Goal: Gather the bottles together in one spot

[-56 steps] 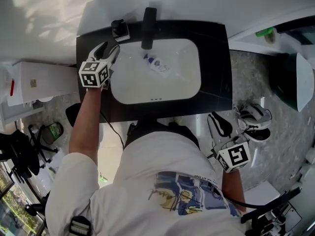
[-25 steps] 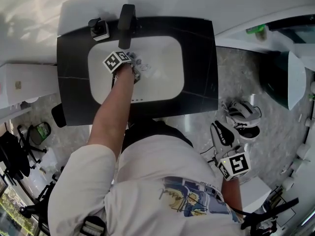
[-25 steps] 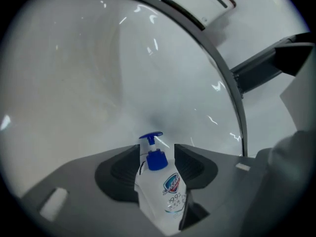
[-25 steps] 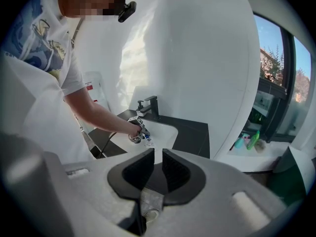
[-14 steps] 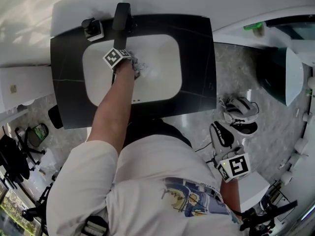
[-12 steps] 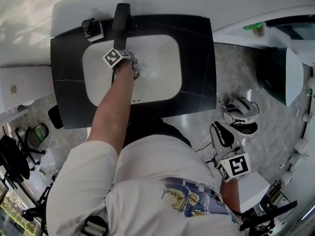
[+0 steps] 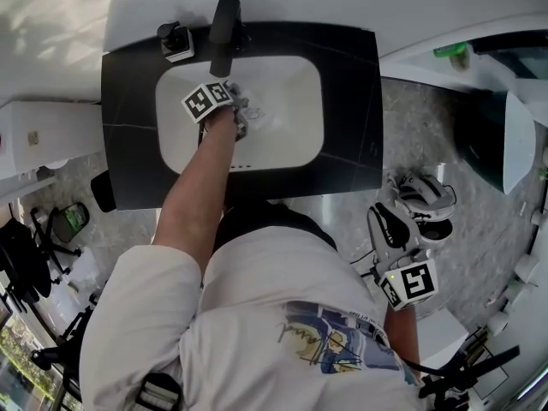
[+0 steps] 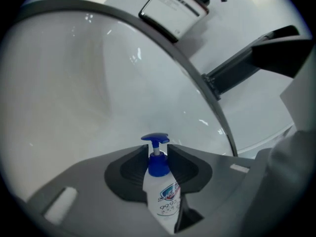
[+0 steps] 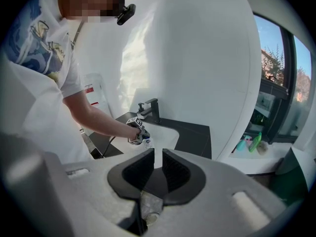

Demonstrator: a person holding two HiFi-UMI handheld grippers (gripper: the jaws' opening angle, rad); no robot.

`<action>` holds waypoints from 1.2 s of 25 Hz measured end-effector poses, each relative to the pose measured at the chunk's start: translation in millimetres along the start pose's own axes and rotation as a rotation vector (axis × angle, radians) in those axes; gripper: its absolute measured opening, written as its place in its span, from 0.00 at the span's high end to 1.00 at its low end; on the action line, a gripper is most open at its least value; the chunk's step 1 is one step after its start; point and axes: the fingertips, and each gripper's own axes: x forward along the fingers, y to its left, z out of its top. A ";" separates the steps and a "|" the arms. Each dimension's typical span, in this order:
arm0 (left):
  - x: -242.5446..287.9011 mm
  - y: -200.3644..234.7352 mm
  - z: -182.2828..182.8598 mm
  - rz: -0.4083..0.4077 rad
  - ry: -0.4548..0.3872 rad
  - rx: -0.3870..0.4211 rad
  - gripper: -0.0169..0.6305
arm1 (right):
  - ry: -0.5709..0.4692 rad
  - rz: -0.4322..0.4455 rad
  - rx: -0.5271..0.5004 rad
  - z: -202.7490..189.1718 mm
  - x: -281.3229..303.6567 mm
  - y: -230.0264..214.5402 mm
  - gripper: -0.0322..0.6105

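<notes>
Bottle [image 8: 161, 197], white with a blue pump head, stands upright between the fingers [image 8: 129, 166] of the left gripper [image 8: 159, 157]. These fingers have just been closing and now press on it from both sides at the blue collar. The pump head pokes out just past the fingertips. The bottle's base is hidden behind the gripper's body, so I cannot tell whether it touches the sink [image 8: 74, 93]. White basin wall fills the space ahead of these fingers, and the black faucet [image 8: 247, 65] lies beyond them to the right. In the head view this gripper reaches into the basin just below the faucet.

The right gripper [image 9: 158, 156] hangs well apart from the sink, low at the person's side. Its fingers [image 9: 138, 169] stand parallel with a narrow gap and nothing between them. Far ahead of them, through that gap, are the basin and the black tabletop [image 9: 195, 130]. In the head view a pair of shoes [image 7: 428, 204] shows just right of these fingers, on the speckled floor [image 7: 411, 135].
</notes>
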 end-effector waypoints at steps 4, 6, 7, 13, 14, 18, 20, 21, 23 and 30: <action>-25.8 -21.5 3.4 -0.089 -0.070 0.101 0.79 | -0.022 0.038 -0.023 7.0 3.0 2.0 0.87; -37.7 -28.8 3.8 -0.126 -0.101 0.139 0.79 | -0.043 0.061 -0.014 11.3 3.6 3.5 0.87; -43.1 -31.4 3.3 -0.137 -0.114 0.157 0.79 | -0.053 0.071 -0.009 12.5 3.2 4.3 0.87; -71.2 -43.2 0.6 -0.135 -0.186 0.344 0.79 | -0.076 0.113 -0.033 11.7 -0.2 8.6 0.87; -75.5 -43.3 0.3 -0.121 -0.195 0.382 0.79 | -0.080 0.117 -0.037 11.3 -1.0 8.9 0.87; -97.3 -46.3 3.7 -0.073 -0.224 0.535 0.79 | -0.098 0.130 -0.045 10.9 -3.2 8.8 0.87; -109.7 -50.2 5.5 -0.077 -0.231 0.596 0.79 | -0.109 0.137 -0.049 11.8 -4.0 9.3 0.87; -116.6 -51.9 7.3 -0.080 -0.234 0.627 0.79 | -0.115 0.141 -0.051 12.9 -3.8 9.6 0.87; -131.4 -55.6 13.3 -0.089 -0.240 0.691 0.79 | -0.127 0.149 -0.055 16.2 -1.7 11.1 0.87; -187.1 -61.8 52.9 -0.127 -0.286 0.838 0.79 | -0.161 0.192 -0.077 33.7 18.5 27.0 0.87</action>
